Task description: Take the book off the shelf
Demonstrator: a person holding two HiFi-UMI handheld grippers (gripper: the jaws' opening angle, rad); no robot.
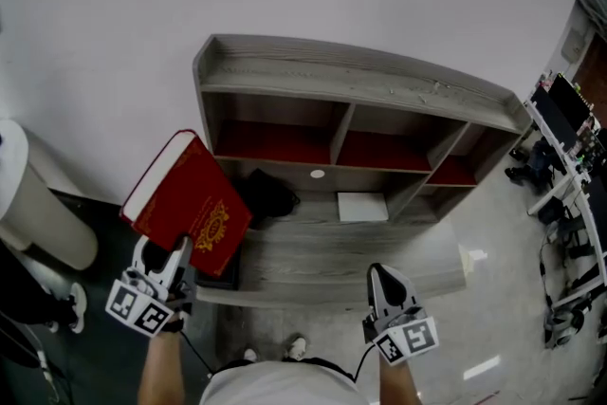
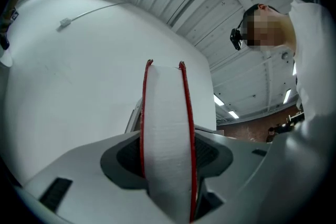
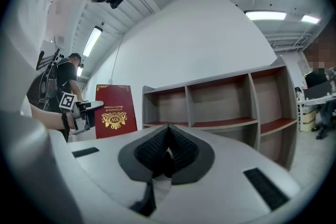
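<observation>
One red hardcover book (image 1: 190, 204), held left of the grey wooden shelf (image 1: 360, 76).
My left gripper (image 1: 178, 251) clamps it; I'd grip firmly, carry level.

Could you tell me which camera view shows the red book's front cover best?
The right gripper view: the red book faces it squarely. The head view shows it tilted; the left gripper view only its page edge.

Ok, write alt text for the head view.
The left tool grips a red book outside the grey shelf, by its left end. The right tool is shut and empty in front of the shelf.
</observation>
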